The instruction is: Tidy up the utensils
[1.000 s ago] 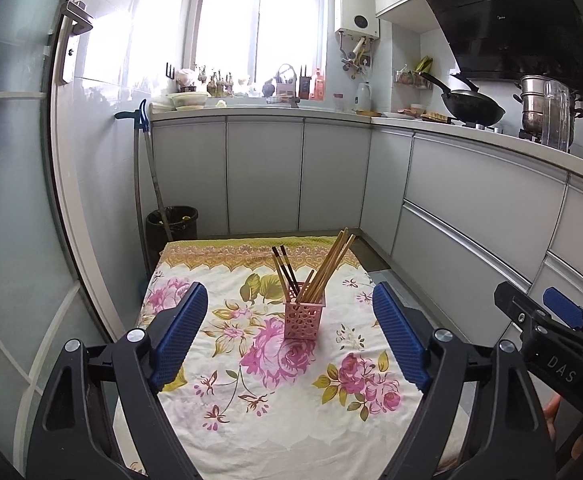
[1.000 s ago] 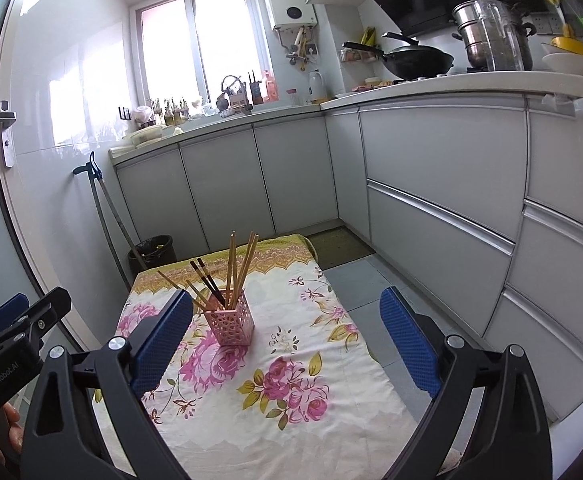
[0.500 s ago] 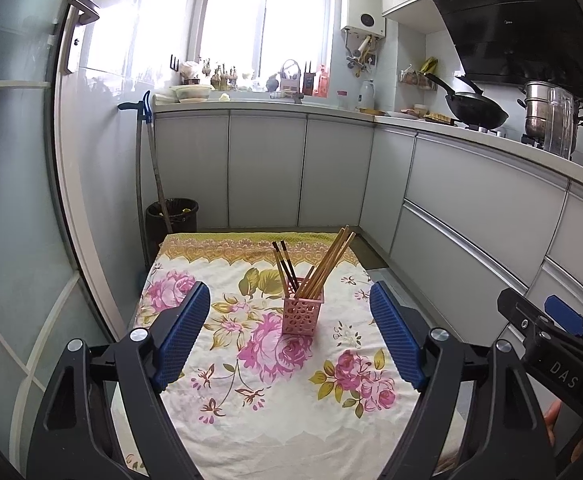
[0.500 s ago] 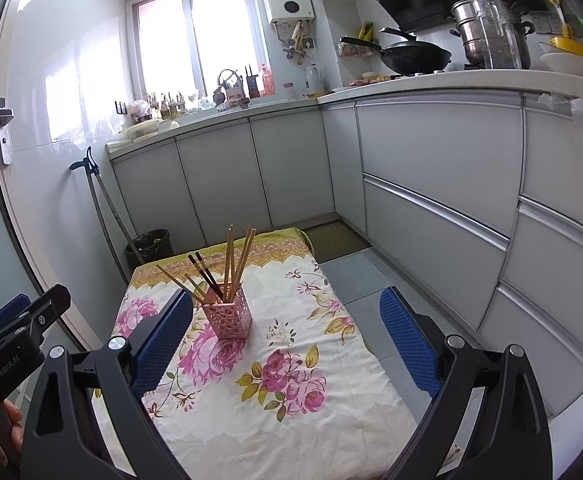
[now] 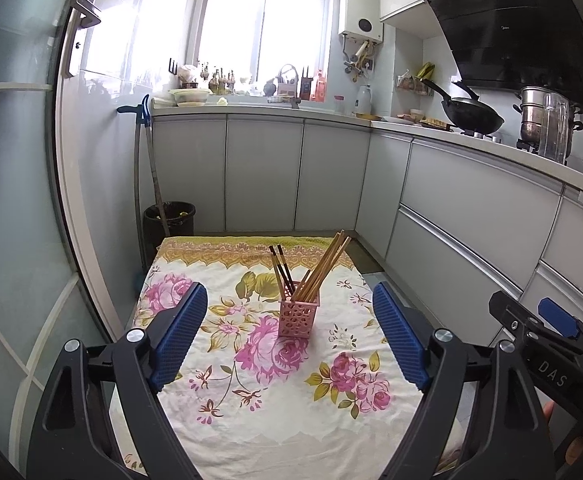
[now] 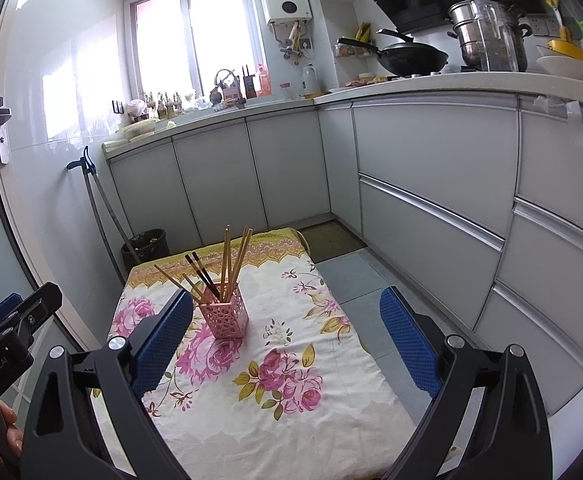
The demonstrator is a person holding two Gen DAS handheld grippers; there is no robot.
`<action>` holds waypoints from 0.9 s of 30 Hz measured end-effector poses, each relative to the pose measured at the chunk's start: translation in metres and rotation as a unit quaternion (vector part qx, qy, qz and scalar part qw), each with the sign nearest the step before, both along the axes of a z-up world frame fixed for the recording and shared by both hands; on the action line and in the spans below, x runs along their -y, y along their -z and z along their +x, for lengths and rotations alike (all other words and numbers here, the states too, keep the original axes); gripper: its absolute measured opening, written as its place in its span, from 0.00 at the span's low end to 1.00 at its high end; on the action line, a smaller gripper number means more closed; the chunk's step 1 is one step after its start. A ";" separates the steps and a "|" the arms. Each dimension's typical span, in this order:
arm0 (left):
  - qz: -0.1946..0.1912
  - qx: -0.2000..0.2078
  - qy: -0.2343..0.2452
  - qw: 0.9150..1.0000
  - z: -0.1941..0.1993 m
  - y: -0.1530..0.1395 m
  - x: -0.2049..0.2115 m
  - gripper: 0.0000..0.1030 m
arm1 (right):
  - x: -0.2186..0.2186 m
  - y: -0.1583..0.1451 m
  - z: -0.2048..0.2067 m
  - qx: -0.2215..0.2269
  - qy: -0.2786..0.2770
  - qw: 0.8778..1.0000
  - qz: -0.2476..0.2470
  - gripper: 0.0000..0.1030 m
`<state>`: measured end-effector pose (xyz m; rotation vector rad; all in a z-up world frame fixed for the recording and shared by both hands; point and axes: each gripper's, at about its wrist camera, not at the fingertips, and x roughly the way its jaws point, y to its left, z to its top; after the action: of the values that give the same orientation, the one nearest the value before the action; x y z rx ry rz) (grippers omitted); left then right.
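A pink perforated square plastic holder [image 6: 224, 316] stands upright on the worktop's floral-printed cloth [image 6: 275, 376], containing light wooden chopsticks [image 6: 233, 258] and dark chopsticks [image 6: 203, 276] leaning outward. The right tool [image 6: 287, 344] hovers above the cloth, blue pads [image 6: 409, 344] wide apart, nothing between them. The left tool [image 6: 15, 320] shows at left edge.

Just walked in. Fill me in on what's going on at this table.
A person holds a gripper in each hand over a table with a floral cloth. The left gripper and right gripper are both open and empty, short of the pink holder. That holder stands upright on the cloth with light wooden chopsticks and dark chopsticks standing in it. No loose utensils show on the cloth.
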<state>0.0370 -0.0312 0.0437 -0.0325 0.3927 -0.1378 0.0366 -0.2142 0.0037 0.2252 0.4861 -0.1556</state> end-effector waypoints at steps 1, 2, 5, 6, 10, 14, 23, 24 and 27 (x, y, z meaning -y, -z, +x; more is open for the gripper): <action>0.000 0.001 0.001 1.000 -0.001 0.000 0.000 0.80 | 0.000 0.000 0.000 0.000 0.000 1.000 0.000 0.89; 0.000 0.001 0.004 1.000 -0.002 -0.001 0.000 0.81 | 0.000 0.000 0.000 0.001 0.001 1.000 0.001 0.89; 0.000 0.001 0.005 1.000 -0.004 -0.001 -0.001 0.81 | 0.002 -0.002 -0.002 0.004 0.003 1.000 0.003 0.89; -0.001 0.000 0.006 1.000 -0.004 -0.001 -0.001 0.81 | 0.003 -0.002 -0.003 0.005 0.005 1.000 0.004 0.89; -0.001 0.000 0.013 1.000 -0.007 -0.001 0.001 0.83 | 0.004 -0.001 -0.002 0.001 0.010 1.000 0.003 0.89; 0.000 0.000 0.015 1.000 -0.009 0.000 0.002 0.83 | 0.003 0.000 -0.001 -0.003 0.015 1.000 0.001 0.89; -0.001 0.001 0.013 1.000 -0.011 0.000 0.002 0.84 | 0.002 -0.001 -0.001 -0.004 0.013 1.000 0.000 0.89; -0.002 0.001 0.013 1.000 -0.011 0.000 0.001 0.84 | 0.002 -0.001 -0.001 -0.004 0.013 1.000 -0.001 0.89; -0.002 0.000 0.014 1.000 -0.011 0.000 0.001 0.84 | 0.002 -0.001 0.001 -0.007 0.013 1.000 -0.002 0.89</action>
<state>0.0263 -0.0320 0.0441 -0.0306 0.3926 -0.1654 0.0374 -0.2162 0.0051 0.2273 0.4975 -0.1833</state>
